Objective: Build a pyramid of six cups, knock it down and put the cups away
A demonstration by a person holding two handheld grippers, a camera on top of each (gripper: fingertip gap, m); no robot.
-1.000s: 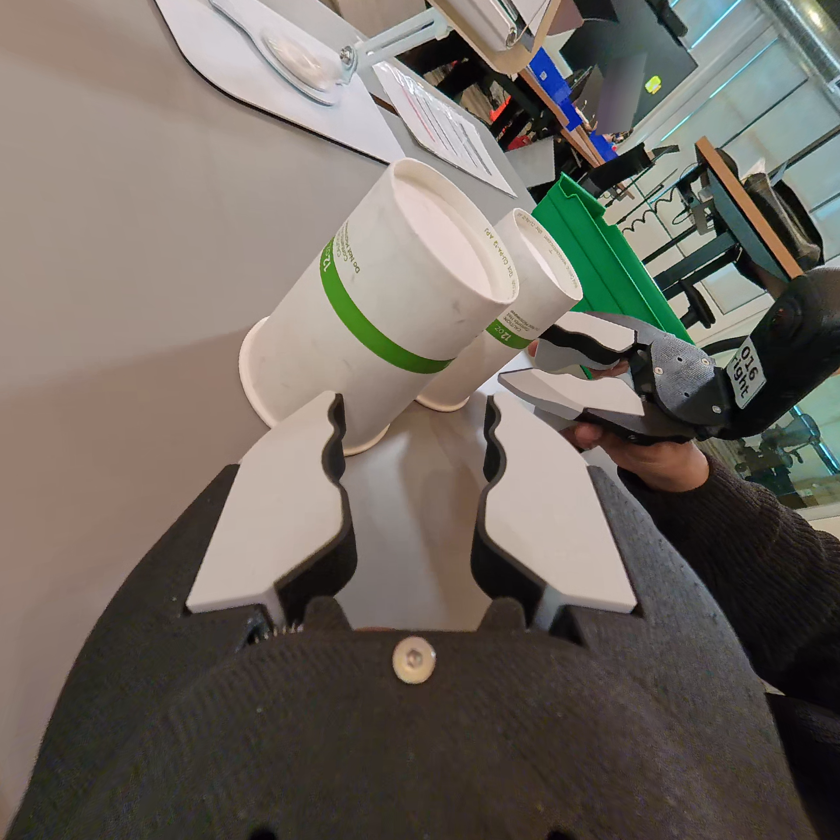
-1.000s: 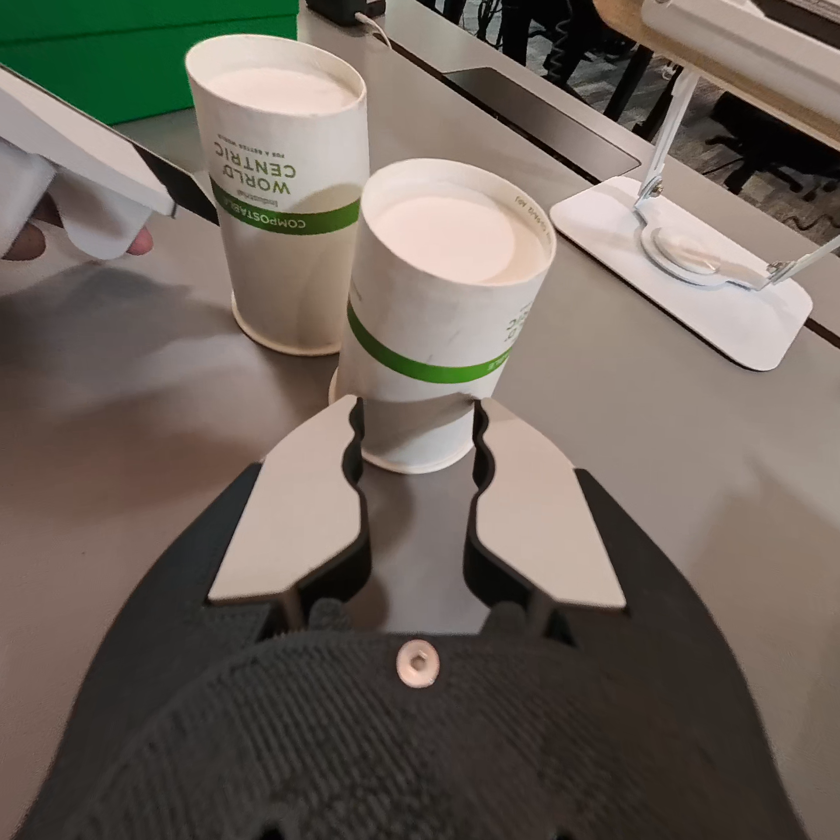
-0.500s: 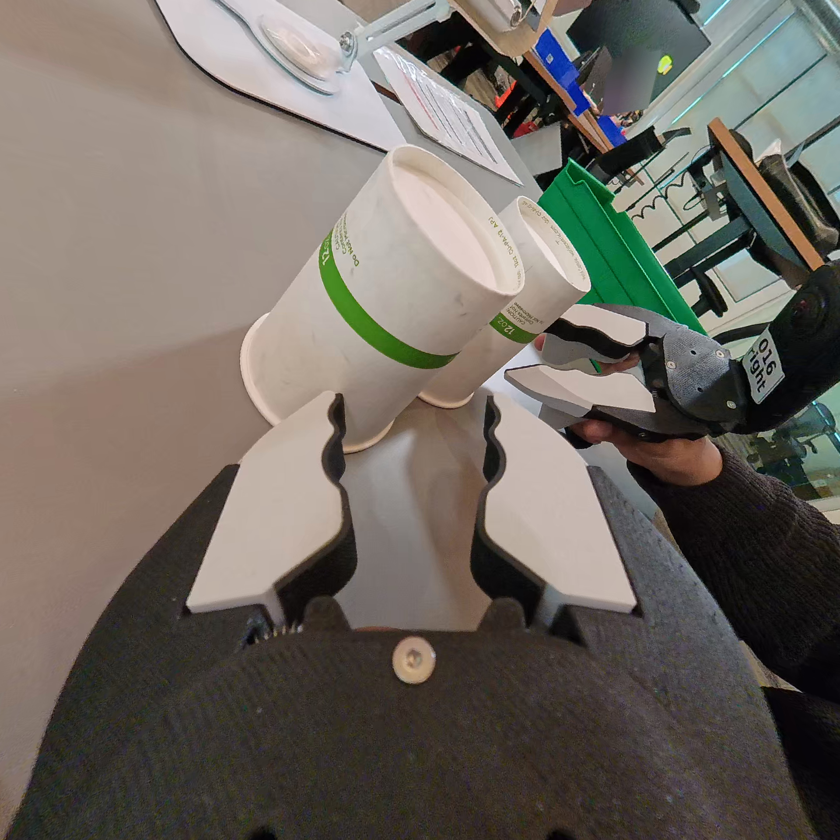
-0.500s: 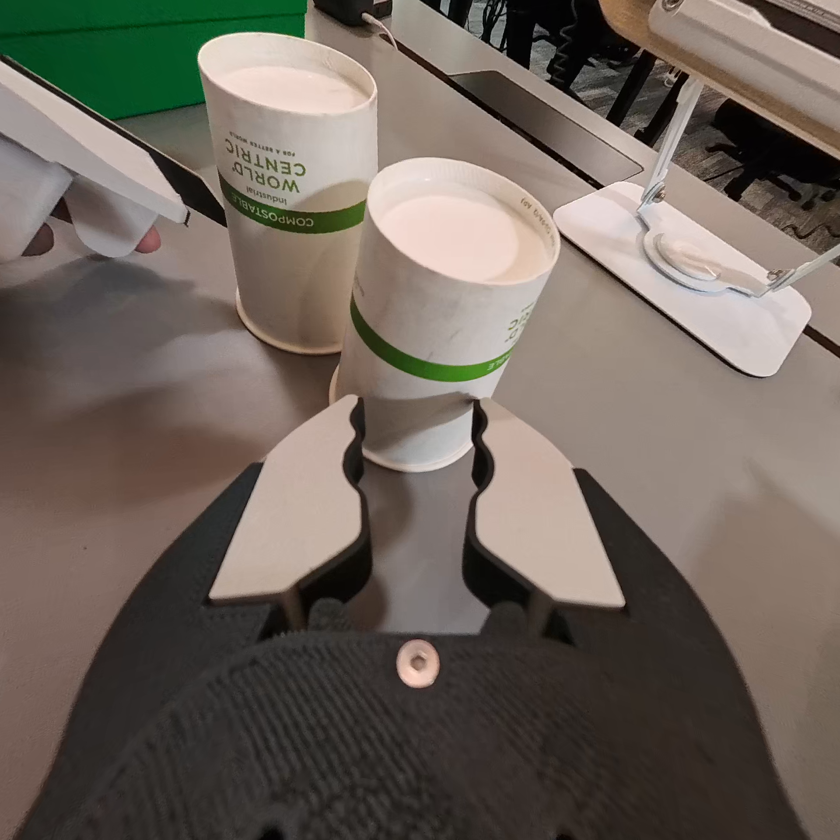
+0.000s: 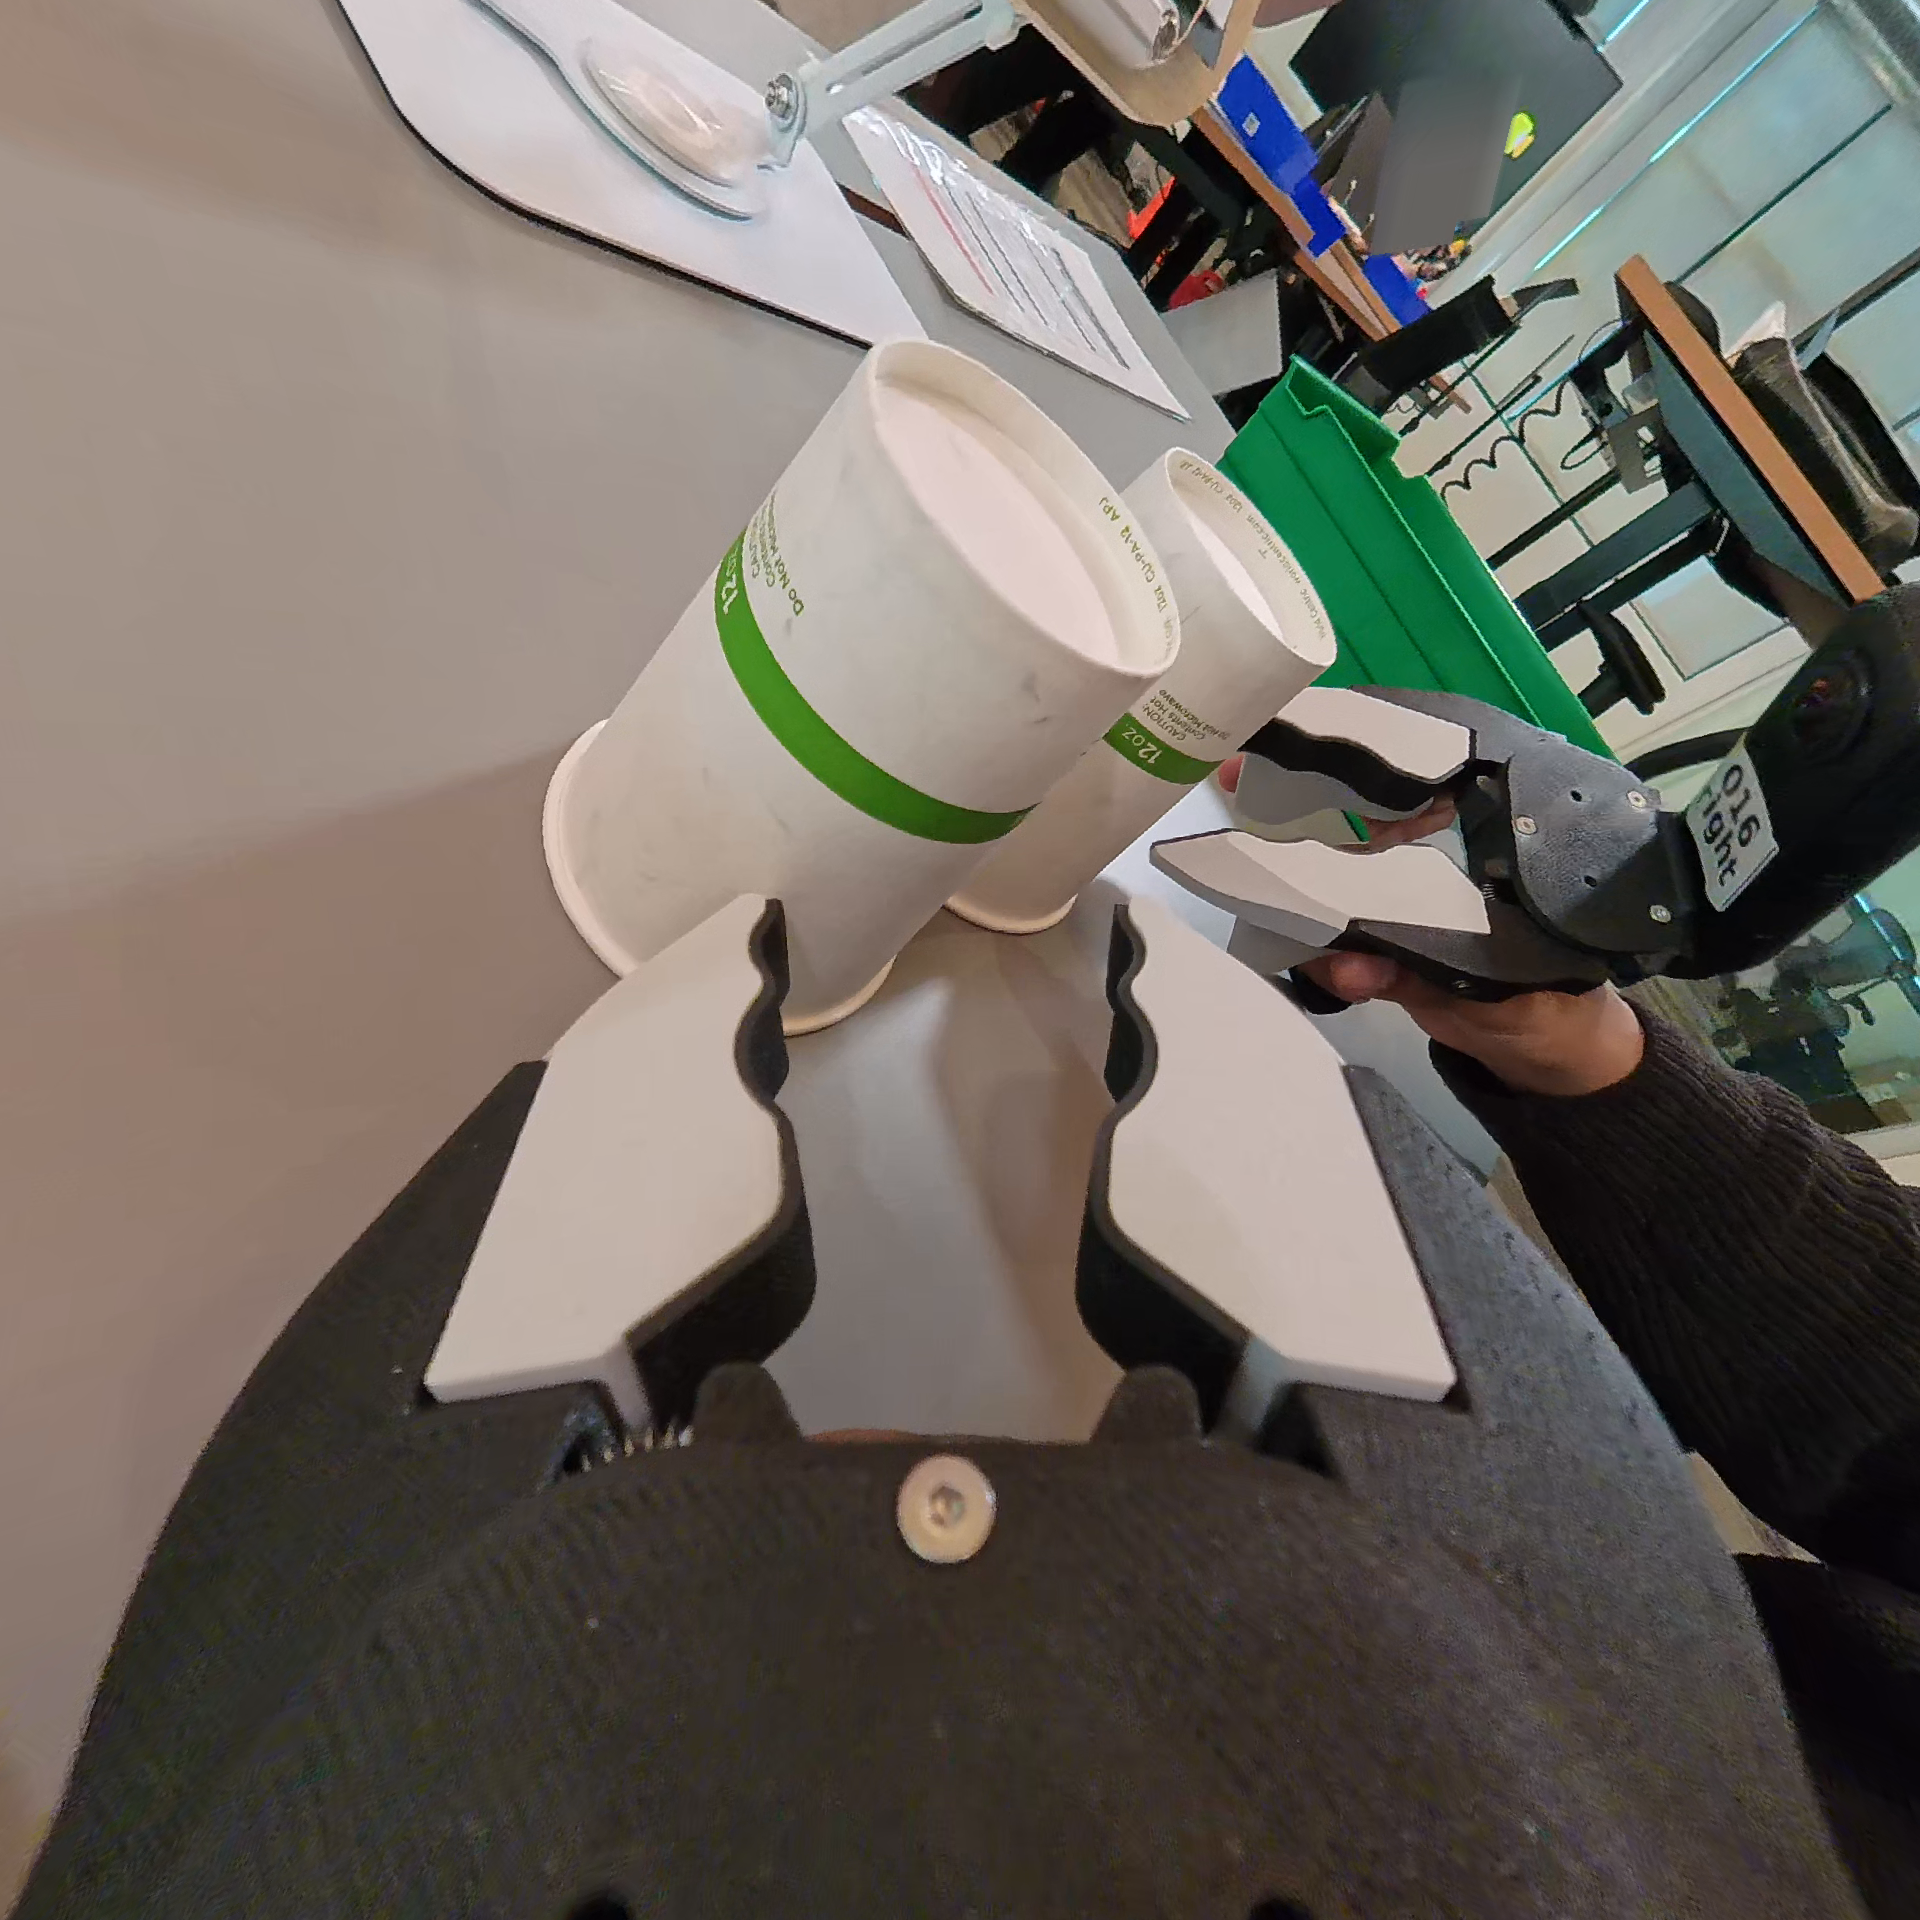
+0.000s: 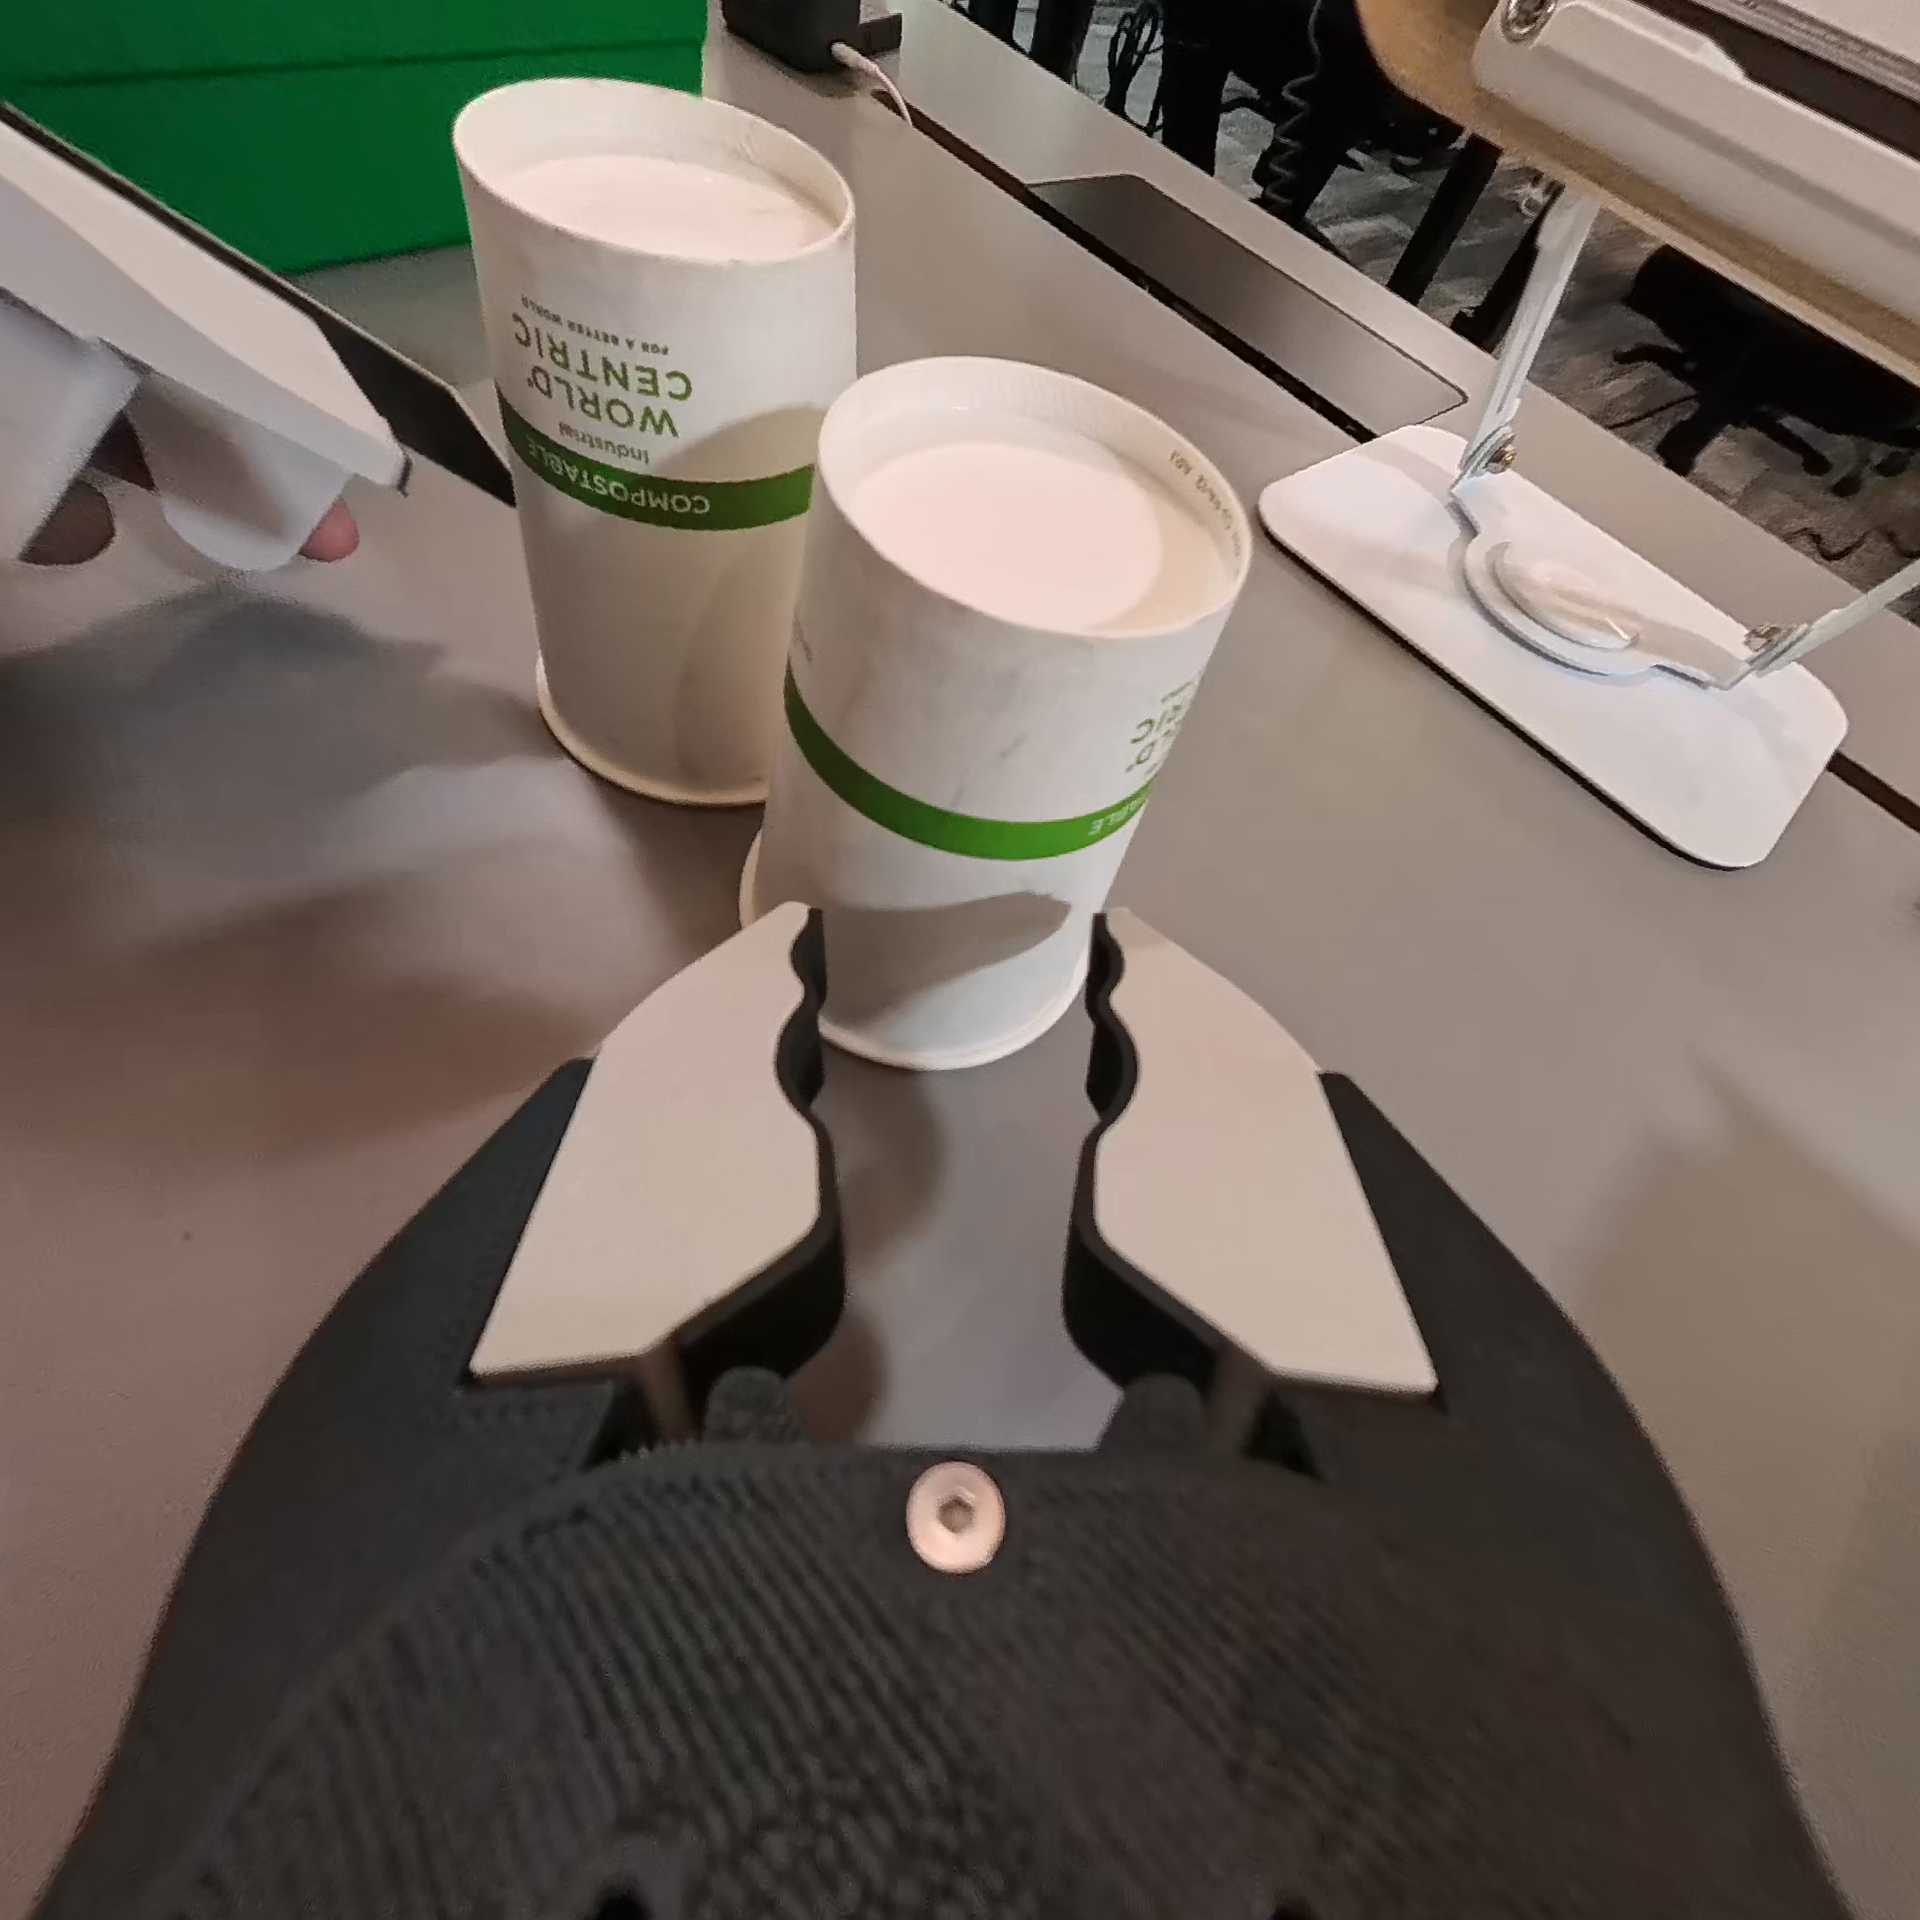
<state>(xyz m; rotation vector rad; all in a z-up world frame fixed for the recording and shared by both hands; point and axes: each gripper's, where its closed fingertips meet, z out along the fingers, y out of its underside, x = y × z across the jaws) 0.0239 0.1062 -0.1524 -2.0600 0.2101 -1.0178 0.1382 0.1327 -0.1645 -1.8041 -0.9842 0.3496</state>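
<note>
While two paper cups are standing upside down, close together on the grey table [image 5: 260, 520], the left gripper [image 5: 945, 920] is hovering, jaws wide, just short of the first cup [image 5: 862, 675], and the right gripper [image 6: 953, 923], equally wide, is facing the second cup [image 6: 987, 748]. Both are looking light, thin-walled and crushable, so a gentle mid-wall grip seems safest.

Both upturned paper cups, the nearer cup [image 6: 997, 665] and the farther cup [image 6: 665, 416], are white with a bright green band and green lettering, standing on a plain grey tabletop [image 6: 1403, 987]. Each gripper has pale grey fingers [image 5: 644, 1153] edged in black on a ribbed black body, and behind the cups sits a solid green bin [image 5: 1382, 540]. A white base plate [image 6: 1621, 707] lies to one side.
</note>
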